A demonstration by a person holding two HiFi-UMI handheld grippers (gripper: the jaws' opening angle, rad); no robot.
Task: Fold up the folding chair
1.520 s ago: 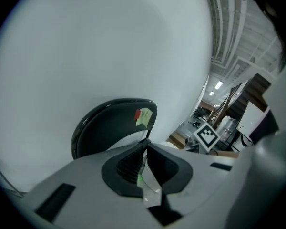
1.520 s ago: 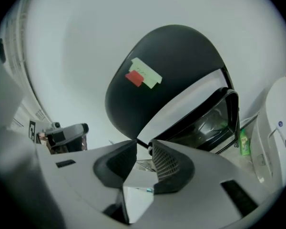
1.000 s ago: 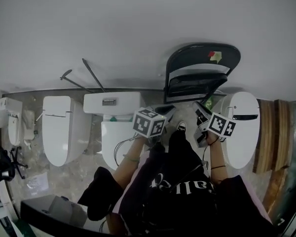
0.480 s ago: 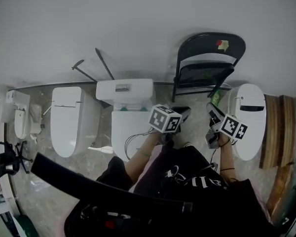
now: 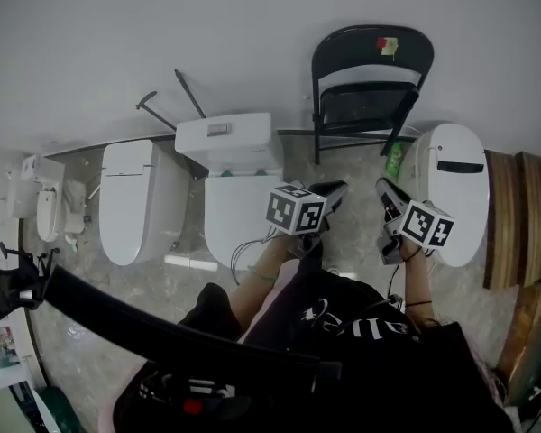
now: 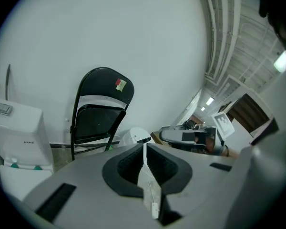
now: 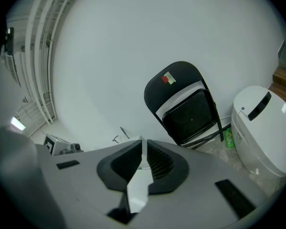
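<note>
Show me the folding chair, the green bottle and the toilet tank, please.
folding chair (image 5: 353,48), head view, on its black backrest.
green bottle (image 5: 394,161), head view, on its body.
toilet tank (image 5: 248,139), head view, on its white lid.

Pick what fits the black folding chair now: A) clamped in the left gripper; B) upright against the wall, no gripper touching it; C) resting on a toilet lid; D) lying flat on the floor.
B: the folding chair stands upright at the wall, with the left gripper and right gripper both shut, short of it.
</note>
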